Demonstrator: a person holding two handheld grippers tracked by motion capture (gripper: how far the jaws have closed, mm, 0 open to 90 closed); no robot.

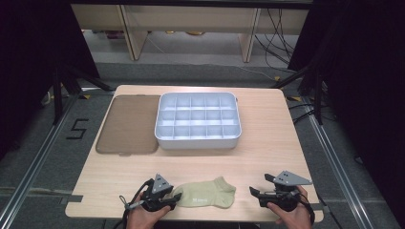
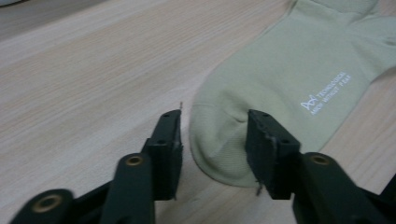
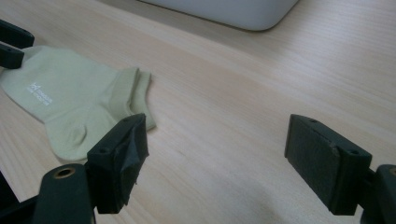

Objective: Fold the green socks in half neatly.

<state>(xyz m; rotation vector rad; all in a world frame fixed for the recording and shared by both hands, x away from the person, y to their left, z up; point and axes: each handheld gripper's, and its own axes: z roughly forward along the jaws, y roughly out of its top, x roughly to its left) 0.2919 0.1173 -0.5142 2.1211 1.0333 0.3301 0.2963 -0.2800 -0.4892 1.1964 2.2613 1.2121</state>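
Left gripper (image 2: 214, 135) sits spread around the toe of the pale green ankle sock (image 2: 289, 88) at the table's near edge; squeeze squarely on fabric. Right gripper (image 3: 217, 158) hangs wide open, empty, beside the cuff; compartment tray (image 1: 198, 120) beyond
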